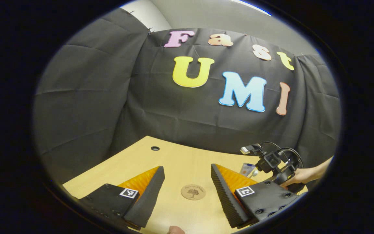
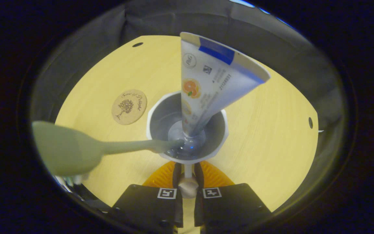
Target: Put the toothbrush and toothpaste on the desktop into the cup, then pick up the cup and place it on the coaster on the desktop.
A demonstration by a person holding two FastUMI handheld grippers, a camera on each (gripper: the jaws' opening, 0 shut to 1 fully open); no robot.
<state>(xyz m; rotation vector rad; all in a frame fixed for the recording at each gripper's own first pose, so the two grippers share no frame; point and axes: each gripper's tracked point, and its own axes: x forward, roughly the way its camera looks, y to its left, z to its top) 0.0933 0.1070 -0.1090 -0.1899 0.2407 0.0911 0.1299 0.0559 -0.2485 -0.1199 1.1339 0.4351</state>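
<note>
My right gripper [image 2: 187, 175] is closed narrow on the handle of the cup [image 2: 187, 130], with both fingers pressing on the thin white handle just below the cup's rim; my left gripper [image 1: 187, 191] stands wide and holds nothing, above the desktop [image 1: 180, 159].

I take the cup as my landmark; inside it the toothpaste [image 2: 209, 84] stands with its cap down on the bottom and its flat crimped end up and leaning away from me, and the toothbrush [image 2: 86, 148] rests in the cup too, its broad end sticking out far over the rim to the left; the coaster [image 2: 129, 106] lies on the desktop just beside the cup, up and to the left of it, not touching.

I judge the cup to be rigid and rather light, but now top-heavy because both things lean out of it; the handle is a good place to hold, though thin and smooth, so the cup could swing if I tilt; the tube is soft and the brush could slide around the rim.

About writing: the tube has a picture of an orange, a blue band and small print which I cannot read; the coaster has a tree drawing with curved script above it, too small to read.

In the left gripper view the coaster [image 1: 193, 191] lies between my left fingers, and the right gripper [image 1: 276, 165] with the hand [image 1: 300, 177] holding it is farther off to the right.
</note>
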